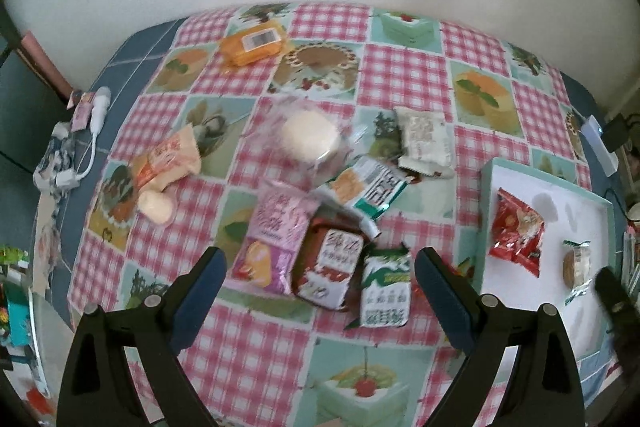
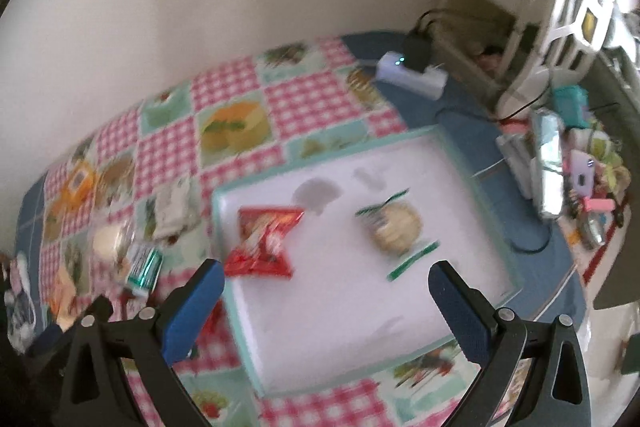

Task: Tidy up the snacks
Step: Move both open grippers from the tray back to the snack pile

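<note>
Already two snacks lie in the white tray (image 2: 340, 327): a red packet (image 2: 264, 243) toward its left side and a clear-wrapped round biscuit (image 2: 394, 227) further right, well apart. Most snacks sit loose on the checked tablecloth (image 1: 248, 339) left of the tray, among them a pink packet (image 1: 276, 235), a red-and-white packet (image 1: 330, 267) and a green-and-white packet (image 1: 386, 291). Above that cluster the left gripper (image 1: 320, 275) hangs wide and empty. Over the tray the right gripper (image 2: 326, 287) is likewise spread wide, holding nothing.

On my desk (image 1: 280, 347) the snack packets (image 1: 320, 227) lie clustered at centre. The tray (image 2: 472, 163) sits to their right, holding a chip packet (image 2: 262, 243) left of a wrapped biscuit (image 2: 394, 227).
</note>
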The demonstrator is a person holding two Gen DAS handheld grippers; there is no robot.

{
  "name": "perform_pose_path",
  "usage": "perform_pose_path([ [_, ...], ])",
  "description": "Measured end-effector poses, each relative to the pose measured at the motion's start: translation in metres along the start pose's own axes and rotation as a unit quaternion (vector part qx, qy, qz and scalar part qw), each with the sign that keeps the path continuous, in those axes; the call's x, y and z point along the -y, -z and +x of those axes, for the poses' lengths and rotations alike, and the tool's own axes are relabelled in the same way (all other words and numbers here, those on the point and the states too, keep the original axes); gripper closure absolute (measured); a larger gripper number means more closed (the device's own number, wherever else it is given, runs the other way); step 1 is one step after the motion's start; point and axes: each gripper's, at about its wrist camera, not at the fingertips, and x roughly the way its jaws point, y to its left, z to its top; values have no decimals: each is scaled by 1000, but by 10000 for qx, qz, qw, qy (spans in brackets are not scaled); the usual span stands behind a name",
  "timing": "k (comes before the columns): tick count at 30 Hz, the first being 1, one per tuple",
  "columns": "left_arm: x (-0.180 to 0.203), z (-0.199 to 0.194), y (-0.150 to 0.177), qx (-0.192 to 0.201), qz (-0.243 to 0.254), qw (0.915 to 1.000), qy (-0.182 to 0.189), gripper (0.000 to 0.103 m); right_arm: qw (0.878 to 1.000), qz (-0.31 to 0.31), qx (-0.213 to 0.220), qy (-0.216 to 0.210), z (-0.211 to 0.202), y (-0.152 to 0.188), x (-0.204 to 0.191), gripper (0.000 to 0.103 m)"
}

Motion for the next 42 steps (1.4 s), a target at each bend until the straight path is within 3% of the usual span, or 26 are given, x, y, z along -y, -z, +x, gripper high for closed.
perform_pose_path([
  [6,-27,22,10,-327,-342,9986,-219,8,9967,-420,-691,-98,34,33,-32,0],
  [14,-52,44,21,-658,-530,9958,-346,8,9930,-707,-942,-53,47,53,-59,0],
  [19,-78,50,24,-789,-895,9924,-300,8,9895,-921,-1117,-15,59,62,-78,0],
  [30,-136,64,21,-980,-1734,9797,-226,8,9869,-1202,-1032,-316,55,61,-122,0],
  [42,-135,70,14,-852,-1438,9859,22,8,9862,-1213,-1002,-514,64,55,-148,4],
])
